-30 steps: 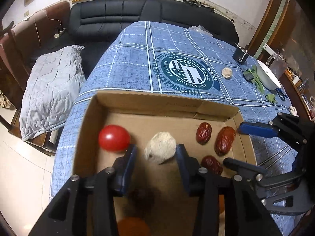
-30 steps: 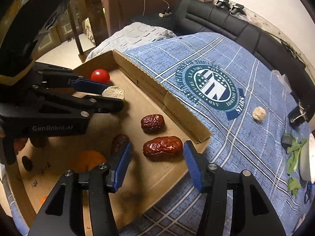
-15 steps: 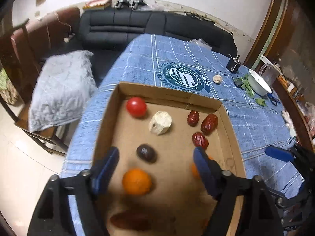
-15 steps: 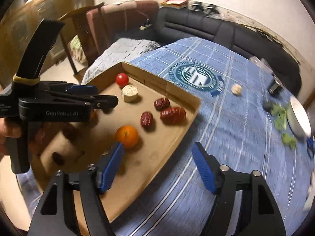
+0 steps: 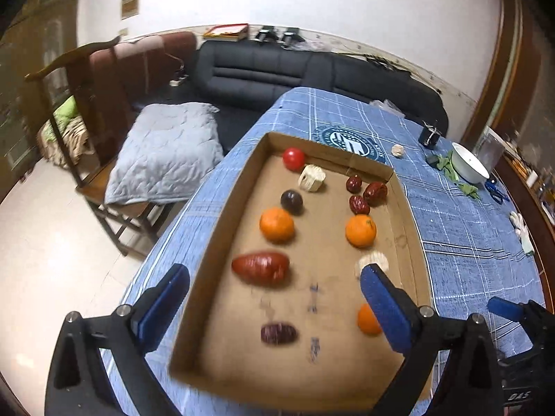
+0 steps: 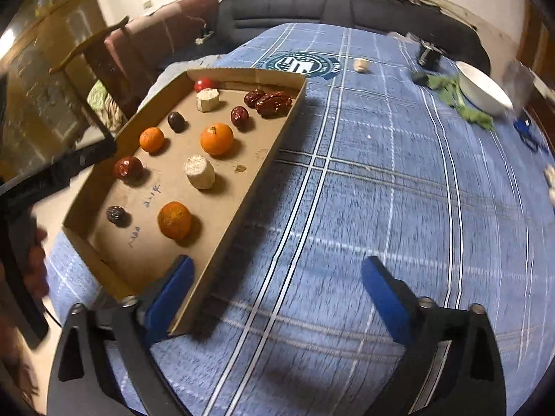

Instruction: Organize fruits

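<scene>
A shallow cardboard tray [image 5: 239,187] [image 6: 263,159] lies on the blue checked tablecloth. It holds a red tomato [image 5: 293,158] [image 6: 204,84], three oranges [image 5: 276,224] [image 6: 216,138], several red dates [image 5: 374,189] [image 6: 274,101], a dark round fruit [image 5: 291,201] [image 6: 176,120] and pale chunks [image 5: 311,183] [image 6: 199,172]. My left gripper [image 5: 274,291] is open and empty, held high above the tray's near end. My right gripper [image 6: 277,287] is open and empty above the tablecloth beside the tray's near right corner.
One pale chunk [image 5: 398,150] [image 6: 361,65] lies loose on the cloth past the tray. A white bowl [image 5: 469,163] [image 6: 483,87] and green leaves [image 6: 451,93] sit at the far right. A chair with a grey cushion [image 5: 163,152] stands left of the table; a black sofa [image 5: 277,69] is behind.
Both grippers have drawn back and up from the tray and opened wide. The left let go of the pale chunk, which now rests by the tomato.
</scene>
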Tool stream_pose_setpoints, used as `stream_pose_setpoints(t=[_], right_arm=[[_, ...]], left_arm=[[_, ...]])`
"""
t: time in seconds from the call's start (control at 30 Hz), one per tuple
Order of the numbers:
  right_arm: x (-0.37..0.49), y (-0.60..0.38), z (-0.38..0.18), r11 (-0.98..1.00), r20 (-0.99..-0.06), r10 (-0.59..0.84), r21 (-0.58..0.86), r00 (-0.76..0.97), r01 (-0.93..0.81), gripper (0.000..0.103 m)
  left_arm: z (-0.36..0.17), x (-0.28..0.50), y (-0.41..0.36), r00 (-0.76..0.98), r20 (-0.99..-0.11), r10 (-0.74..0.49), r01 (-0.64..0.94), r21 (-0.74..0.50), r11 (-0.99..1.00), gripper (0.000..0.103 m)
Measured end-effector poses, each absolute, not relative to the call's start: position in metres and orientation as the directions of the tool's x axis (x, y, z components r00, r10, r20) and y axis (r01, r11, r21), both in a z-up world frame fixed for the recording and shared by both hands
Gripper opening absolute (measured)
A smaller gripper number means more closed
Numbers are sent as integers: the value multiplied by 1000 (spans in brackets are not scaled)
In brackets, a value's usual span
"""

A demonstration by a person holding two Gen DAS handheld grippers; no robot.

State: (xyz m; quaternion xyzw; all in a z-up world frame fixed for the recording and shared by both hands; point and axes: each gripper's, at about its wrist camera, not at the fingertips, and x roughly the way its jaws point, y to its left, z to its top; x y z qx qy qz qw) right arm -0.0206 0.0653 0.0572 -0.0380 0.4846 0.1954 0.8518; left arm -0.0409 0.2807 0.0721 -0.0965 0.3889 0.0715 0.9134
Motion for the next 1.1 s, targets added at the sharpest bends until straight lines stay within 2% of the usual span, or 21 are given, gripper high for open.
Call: stream_pose_setpoints(t=[0.3,0.57,0.83,1.1], right_arm=[[-68,53,83,937,-759,269,64,593,-344,103],[-95,45,89,935,-729,246,3,639,-356,103],[-108,41,90,937,-719,245,3,651,-349,103],[-117,33,90,942,-704,244,10,667,-334,103]], left_arm=[[76,-83,264,695,-712,96,-271,-136,953,100],[73,-112,261,690,-713,121,-299,-130,945,100],[72,-132,242,718,-678,157,-278,-72,958,101],[77,-141,237,731,-638,240,-325,-17,945,102]])
